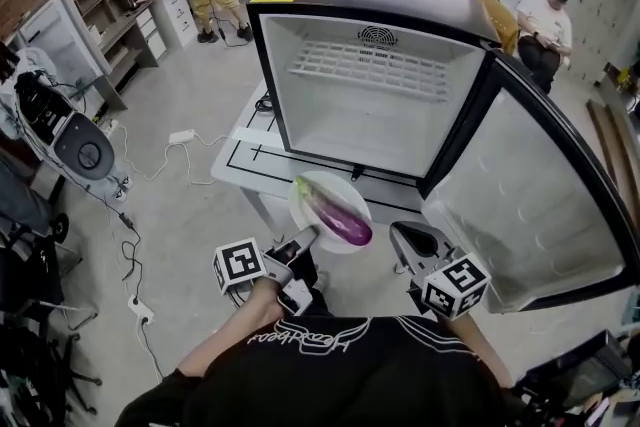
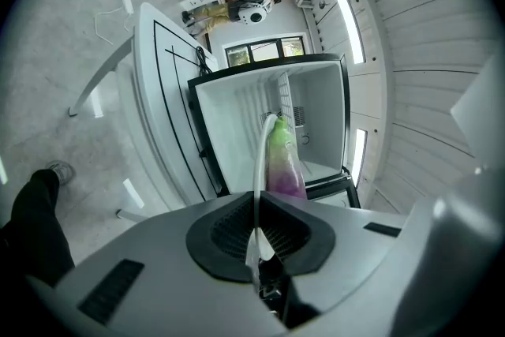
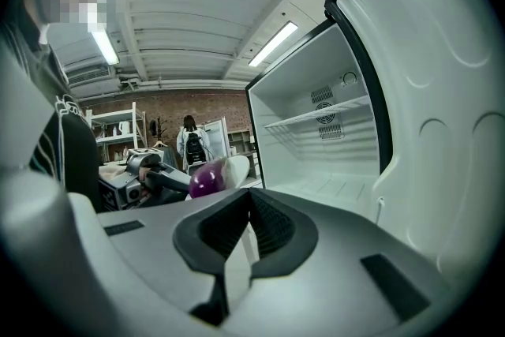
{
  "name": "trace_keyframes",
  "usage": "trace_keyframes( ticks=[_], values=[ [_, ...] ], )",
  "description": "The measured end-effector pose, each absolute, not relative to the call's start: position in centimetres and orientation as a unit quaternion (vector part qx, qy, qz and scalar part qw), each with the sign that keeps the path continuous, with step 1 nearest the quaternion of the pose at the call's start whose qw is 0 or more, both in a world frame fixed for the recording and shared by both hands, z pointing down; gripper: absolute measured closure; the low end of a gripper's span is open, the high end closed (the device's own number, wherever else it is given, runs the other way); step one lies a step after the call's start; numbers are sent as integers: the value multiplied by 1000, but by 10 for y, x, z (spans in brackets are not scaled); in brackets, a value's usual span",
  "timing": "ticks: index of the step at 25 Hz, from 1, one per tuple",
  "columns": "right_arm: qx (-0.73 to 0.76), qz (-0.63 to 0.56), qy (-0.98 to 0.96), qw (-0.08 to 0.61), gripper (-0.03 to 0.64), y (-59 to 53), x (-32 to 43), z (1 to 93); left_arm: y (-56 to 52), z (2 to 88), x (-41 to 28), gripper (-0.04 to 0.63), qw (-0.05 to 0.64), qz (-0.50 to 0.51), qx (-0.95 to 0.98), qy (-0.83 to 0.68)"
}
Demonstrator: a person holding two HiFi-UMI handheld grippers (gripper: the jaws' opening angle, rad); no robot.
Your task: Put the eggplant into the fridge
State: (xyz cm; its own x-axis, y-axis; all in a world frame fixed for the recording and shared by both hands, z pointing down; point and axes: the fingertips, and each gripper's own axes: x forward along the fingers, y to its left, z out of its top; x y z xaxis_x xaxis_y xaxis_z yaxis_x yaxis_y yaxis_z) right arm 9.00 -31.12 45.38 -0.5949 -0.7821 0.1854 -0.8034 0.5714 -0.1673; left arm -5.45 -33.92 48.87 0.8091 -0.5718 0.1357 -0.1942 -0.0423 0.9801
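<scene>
A purple eggplant [image 1: 340, 215] with a green end lies on a white plate [image 1: 308, 187] held in the air just before the open fridge [image 1: 370, 120]. My left gripper [image 1: 305, 240] is shut on the plate's near rim. In the left gripper view the plate [image 2: 264, 154] runs edge-on out from between the jaws, with the eggplant [image 2: 284, 162] on it and the fridge [image 2: 237, 122] behind. My right gripper [image 1: 405, 240] hovers right of the plate, shut and holding nothing, close to the open door [image 1: 540, 205]. The right gripper view shows the eggplant [image 3: 207, 177] at its left.
The fridge stands on a low white table [image 1: 245, 150] and has a wire shelf [image 1: 365, 70] high inside above a bare floor. Its door swings far out to the right. Cables and a power strip [image 1: 182, 136] lie on the floor at left. Several people are behind the fridge.
</scene>
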Motion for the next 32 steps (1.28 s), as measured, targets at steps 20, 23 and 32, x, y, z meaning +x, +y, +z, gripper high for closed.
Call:
trace_keyframes(
  ticks=[20, 23, 32],
  values=[
    [492, 144, -858, 26, 611, -383, 91, 471, -435, 510, -31, 572, 641, -69, 718, -262],
    [497, 140, -856, 25, 611, -391, 93, 472, -446, 516, -28, 572, 642, -61, 717, -264],
    [511, 150, -846, 22, 611, -412, 96, 474, -479, 521, -24, 572, 630, -38, 727, -270]
  ],
)
